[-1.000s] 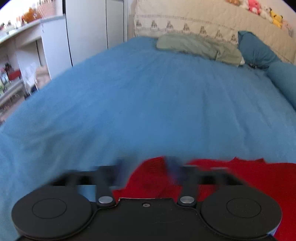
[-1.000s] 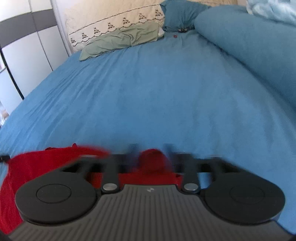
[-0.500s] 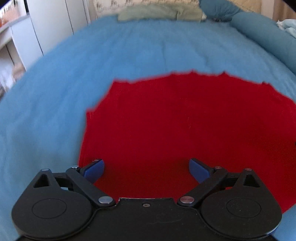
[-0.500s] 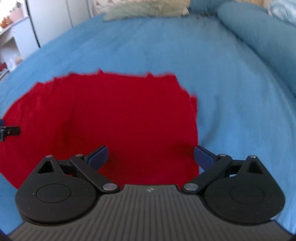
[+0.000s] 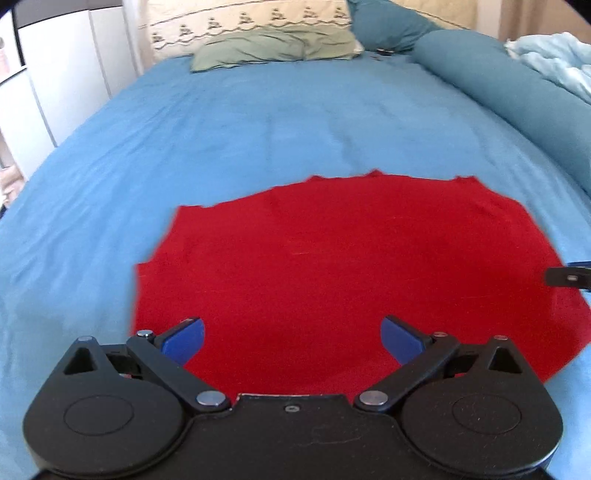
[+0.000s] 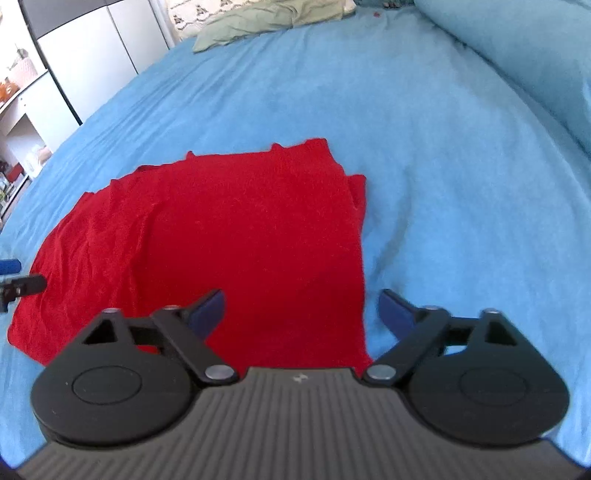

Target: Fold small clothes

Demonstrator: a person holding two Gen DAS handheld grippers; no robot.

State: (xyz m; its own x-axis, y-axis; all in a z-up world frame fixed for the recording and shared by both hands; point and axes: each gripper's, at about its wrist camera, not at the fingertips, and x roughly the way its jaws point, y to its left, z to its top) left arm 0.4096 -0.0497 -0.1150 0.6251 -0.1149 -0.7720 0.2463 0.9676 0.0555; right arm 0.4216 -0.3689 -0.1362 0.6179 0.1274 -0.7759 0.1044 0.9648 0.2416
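A red garment (image 5: 332, 266) lies spread flat on the blue bed sheet (image 5: 258, 122). It also shows in the right wrist view (image 6: 229, 236), with a small fold along its right edge. My left gripper (image 5: 291, 338) is open and empty above the garment's near left part. My right gripper (image 6: 301, 310) is open and empty above the garment's near right edge. A fingertip of the right gripper shows at the right edge of the left wrist view (image 5: 569, 277). The left gripper's tip shows at the left edge of the right wrist view (image 6: 22, 284).
A green pillow (image 5: 277, 48) and a cream patterned pillow (image 5: 251, 18) lie at the head of the bed. A rolled blue duvet (image 5: 517, 96) runs along the right side. White cupboards (image 5: 55, 81) stand to the left.
Both grippers let go of the red garment and opened. They pulled back and rose, and the garment now lies flat on the sheet.
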